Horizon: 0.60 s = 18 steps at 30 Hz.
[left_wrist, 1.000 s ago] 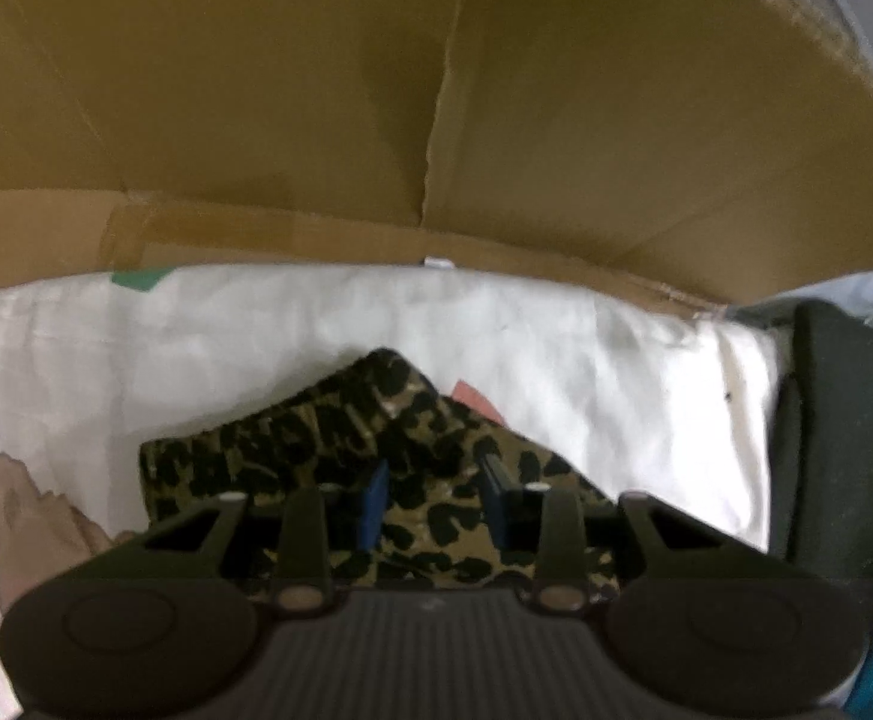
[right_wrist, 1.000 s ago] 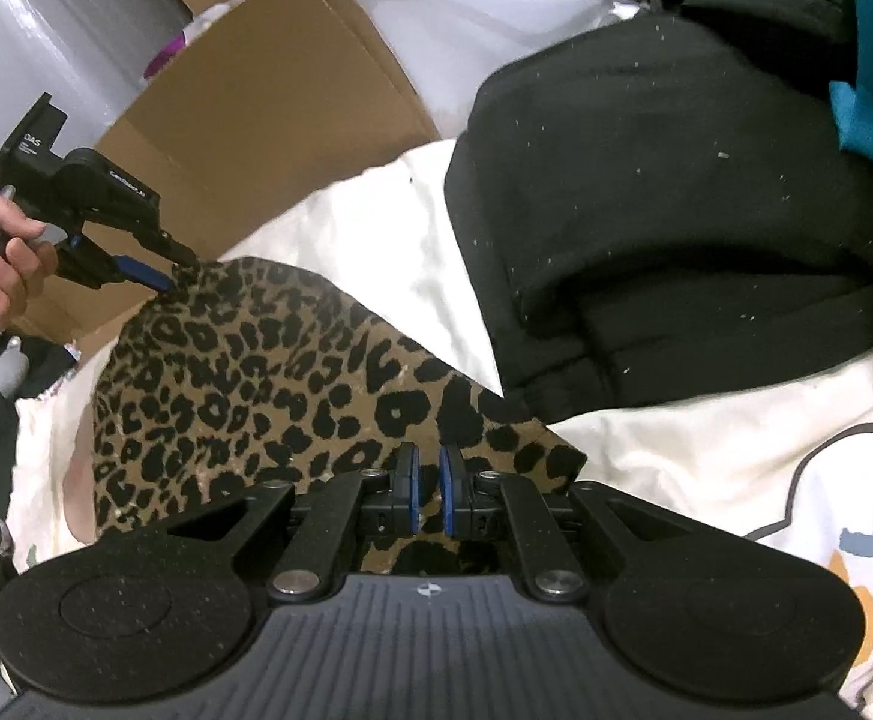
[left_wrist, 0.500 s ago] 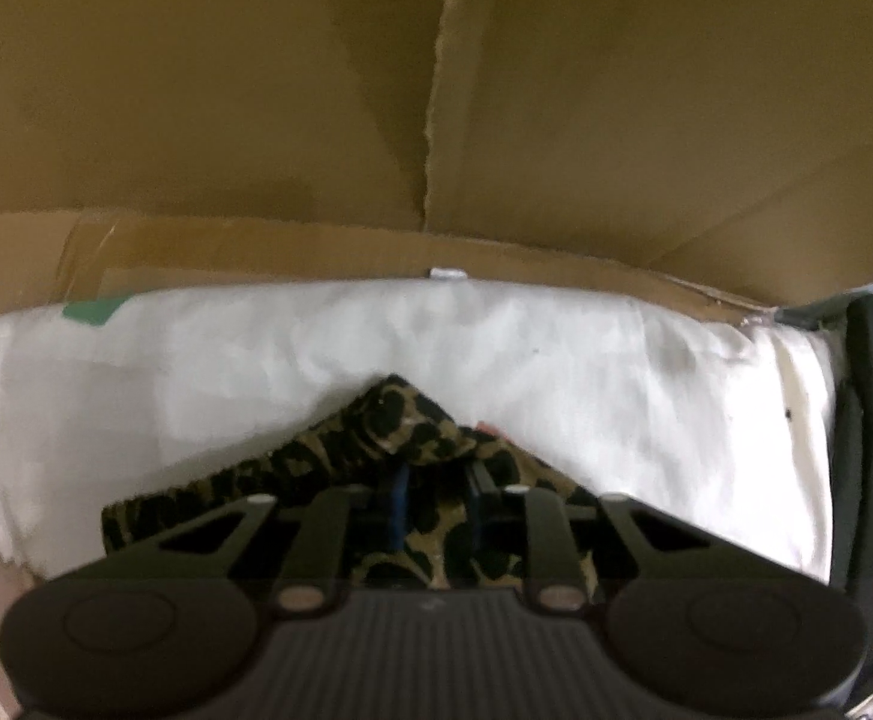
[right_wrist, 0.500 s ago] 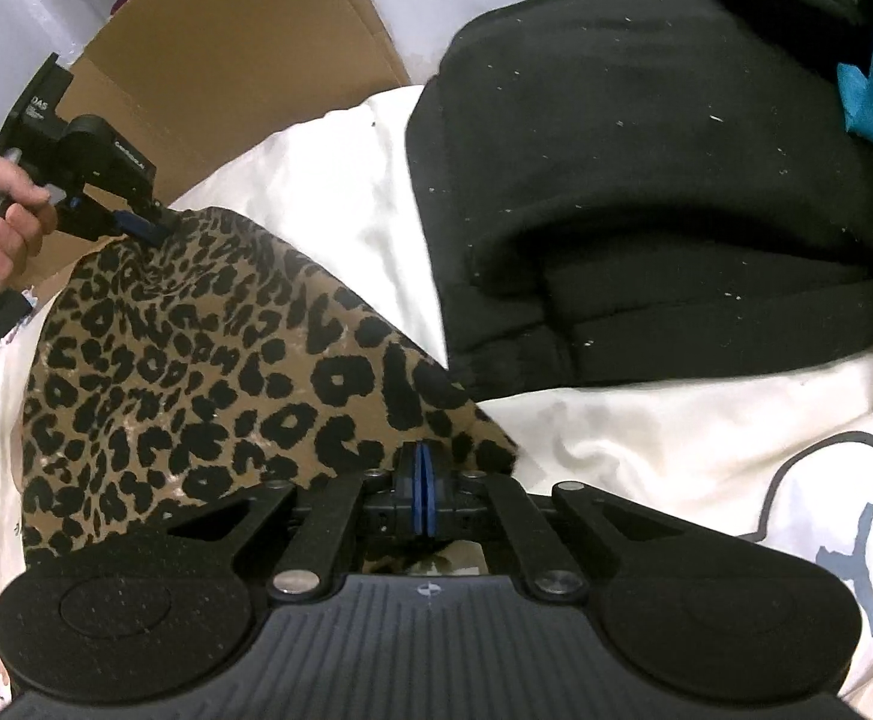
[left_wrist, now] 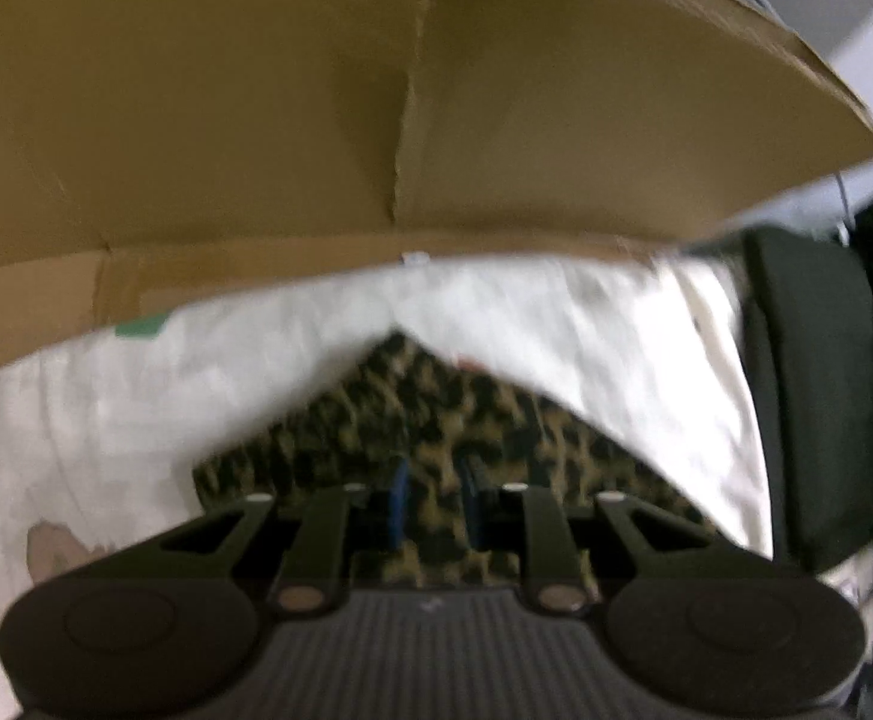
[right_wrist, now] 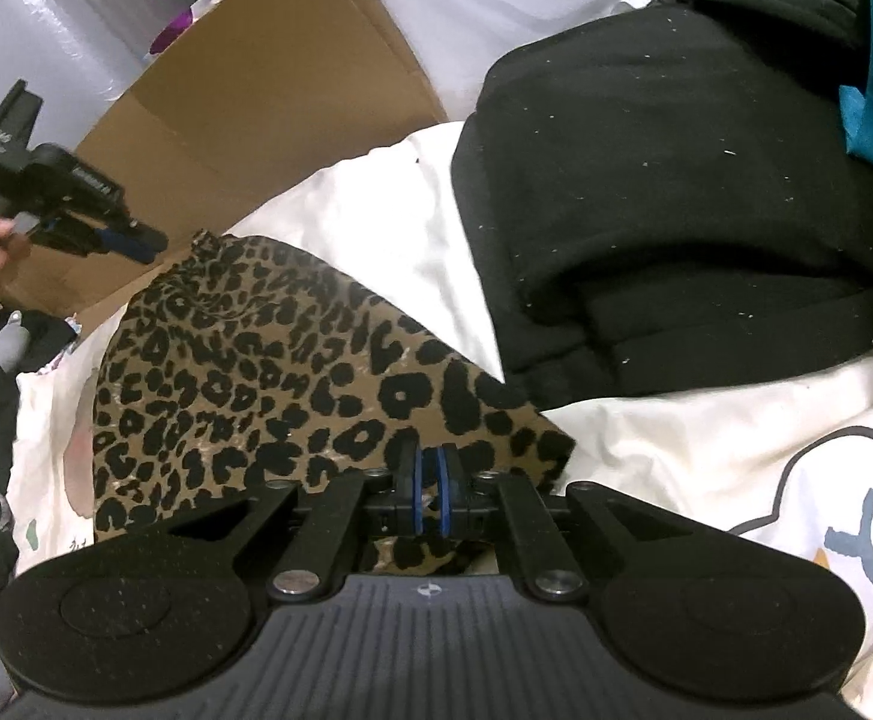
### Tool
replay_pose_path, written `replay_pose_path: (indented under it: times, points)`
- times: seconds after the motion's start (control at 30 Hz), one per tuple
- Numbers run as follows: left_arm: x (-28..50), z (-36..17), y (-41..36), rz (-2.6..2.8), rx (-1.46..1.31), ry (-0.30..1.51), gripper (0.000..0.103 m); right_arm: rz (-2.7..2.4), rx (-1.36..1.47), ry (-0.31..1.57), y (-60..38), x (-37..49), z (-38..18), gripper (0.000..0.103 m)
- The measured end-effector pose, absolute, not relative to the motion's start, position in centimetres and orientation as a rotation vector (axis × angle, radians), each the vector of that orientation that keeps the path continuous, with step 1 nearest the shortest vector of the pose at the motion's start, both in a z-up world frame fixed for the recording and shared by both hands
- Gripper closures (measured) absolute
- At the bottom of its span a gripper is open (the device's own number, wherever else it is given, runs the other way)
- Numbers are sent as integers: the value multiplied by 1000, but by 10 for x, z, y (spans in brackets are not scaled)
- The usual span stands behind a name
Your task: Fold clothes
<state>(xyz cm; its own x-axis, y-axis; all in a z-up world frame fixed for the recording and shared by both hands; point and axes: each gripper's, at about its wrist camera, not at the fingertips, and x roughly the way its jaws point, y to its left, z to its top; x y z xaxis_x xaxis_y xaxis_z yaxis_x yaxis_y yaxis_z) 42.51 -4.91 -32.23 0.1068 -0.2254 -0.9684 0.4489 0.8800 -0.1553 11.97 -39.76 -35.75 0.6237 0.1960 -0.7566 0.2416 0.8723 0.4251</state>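
A: Item, nearest: right gripper (right_wrist: 428, 483), clenched on the near corner of the leopard-print garment (right_wrist: 268, 360).

B: Location of garment?

A: Spread on the white printed bedsheet (right_wrist: 706, 444), touching the black folded clothing (right_wrist: 676, 210).

B: Left gripper (right_wrist: 136, 243)?

A: At the far corner, its jaws just closing; whether it grasps cloth, I cannot tell.

B: Beyond?

A: Cardboard (left_wrist: 316, 120).

B: Step?

A: Likely corner pickup. Next: both corners carried across evenly to fold.
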Motion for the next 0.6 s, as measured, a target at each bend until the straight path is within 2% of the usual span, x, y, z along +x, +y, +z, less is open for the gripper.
replay_pose_path:
  times: [0.47,0.5,0.57,0.6]
  points:
    - [417,-385,-53,-484,314,1447,83,-32,444,990,-383,125,-371,97]
    - [417,-389,-55,-488,341,1443,85,-41,442,995,-385,125,-373,95]
    - [415,-395,-58,-483,423,1425,100,-59,437,1005,-388,125,-376,96]
    - [414,-396,-60,-477,457,1416,100,-71,433,1009,-390,125,-377,96]
